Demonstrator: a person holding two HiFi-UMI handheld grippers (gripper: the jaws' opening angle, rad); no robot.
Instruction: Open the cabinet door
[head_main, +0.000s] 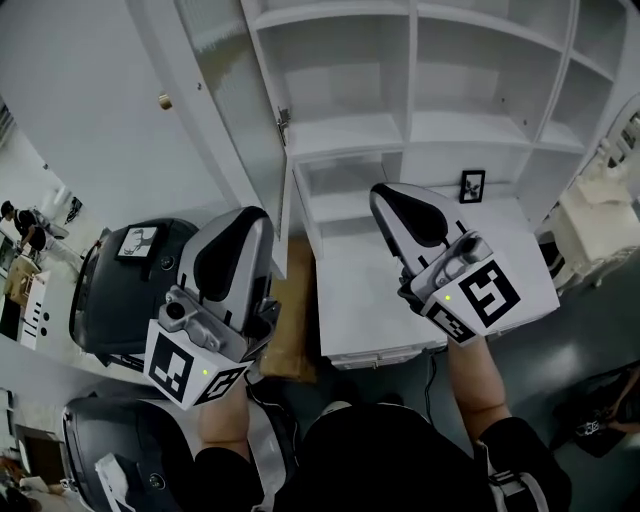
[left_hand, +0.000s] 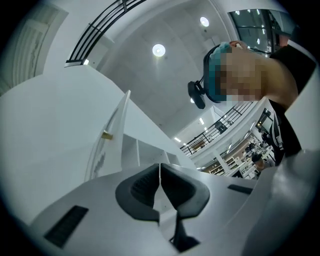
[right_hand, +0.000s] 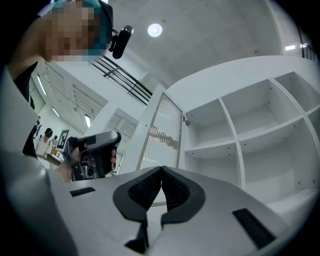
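Now hold left gripper (left_hand: 160, 167) and right gripper (right_hand: 161, 170) clenched, empty, short of cabinet door (head_main: 235, 120) standing open ahead. Back away without brushing it.

Cabinet door (head_main: 232, 95) wide open beside white shelves (head_main: 345, 135)

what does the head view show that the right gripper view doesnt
Only the head view: a small framed picture on the white counter, and a gold knob on the door. Only the right gripper view: a round ceiling light and a black railing. Both: the open cabinet door, the white shelves and the left gripper.
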